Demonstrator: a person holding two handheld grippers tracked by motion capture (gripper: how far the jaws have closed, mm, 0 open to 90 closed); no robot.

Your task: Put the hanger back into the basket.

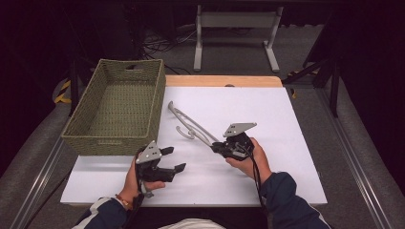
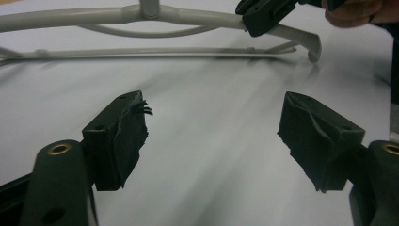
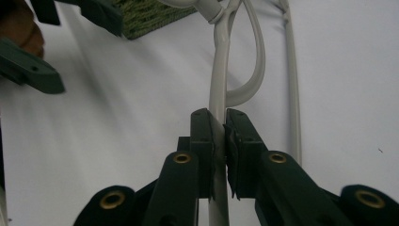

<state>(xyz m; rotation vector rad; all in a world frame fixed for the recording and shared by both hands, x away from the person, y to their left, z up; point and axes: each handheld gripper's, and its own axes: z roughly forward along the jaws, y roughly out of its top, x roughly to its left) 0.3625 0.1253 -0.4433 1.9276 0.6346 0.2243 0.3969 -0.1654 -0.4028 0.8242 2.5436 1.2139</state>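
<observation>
High view: right claw (image 1: 220, 147) is clamped on the near end of a grey plastic hanger (image 1: 191, 127) that lies on the white bench (image 1: 286, 157); left claw (image 1: 173, 159) sits apart from it, jaws spread with nothing between them. No earlier frame to compare, so no claim about jaw travel. Key relation: the hanger lies forward and to the right of the left claw, well clear of its tips, while the right claw already has it, so the right hand is the nearer one by far. Long axis runs diagonally, from the pinched end near the right hand up and away toward the basket (image 1: 117, 107), the far tip ending just beside the basket's right wall. The hook curls off the middle of the bar toward the person's left. Right gripper view: hanger (image 3: 217, 84) runs straight out between the pressed pads, in line with the claw (image 3: 219, 141), green weave of the basket (image 3: 148, 16) beyond. Left gripper view: hanger (image 2: 141, 19) lies crosswise across the top, broadside to the open left claw (image 2: 211, 136), right claw (image 2: 263, 16) gripping its right-hand end. Judgement: if the left claw is to take a second hold, it needs to go forward onto the bar's free middle or far part, meeting it square.
</observation>
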